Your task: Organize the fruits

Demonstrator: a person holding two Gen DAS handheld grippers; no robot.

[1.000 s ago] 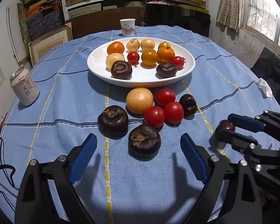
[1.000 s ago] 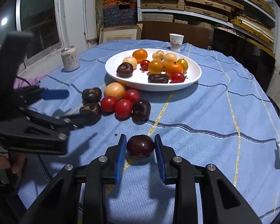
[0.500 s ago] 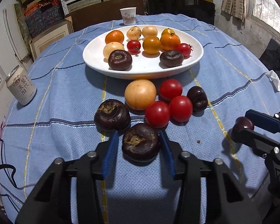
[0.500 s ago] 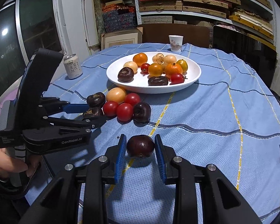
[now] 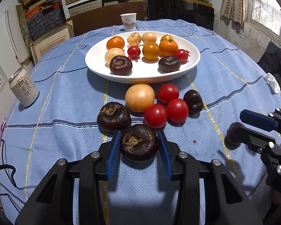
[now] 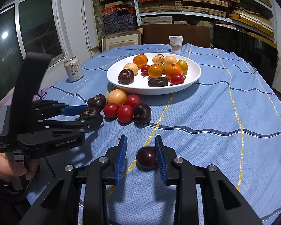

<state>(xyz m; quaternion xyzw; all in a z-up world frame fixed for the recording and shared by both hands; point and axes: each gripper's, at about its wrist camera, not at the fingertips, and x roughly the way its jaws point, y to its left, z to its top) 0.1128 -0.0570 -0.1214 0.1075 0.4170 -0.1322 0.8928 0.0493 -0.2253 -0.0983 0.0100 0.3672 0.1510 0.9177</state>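
— Well, on our left, the left gripper (image 5: 139, 146) is clenched on the wrinkled dark fruit (image 5: 139, 142), near us on the blue cloth (image 5: 65, 97), just this side of the loose pile.

— It looks soft-skinned, light; we'd hold its round flanks gently.

— And right?

— Our right gripper (image 6: 141, 154) stands released; the small dark plum (image 6: 146, 157) lies against one pad only, well short of the white plate (image 6: 193, 77).

— Smooth, likely slippery; we'd grip across its middle.
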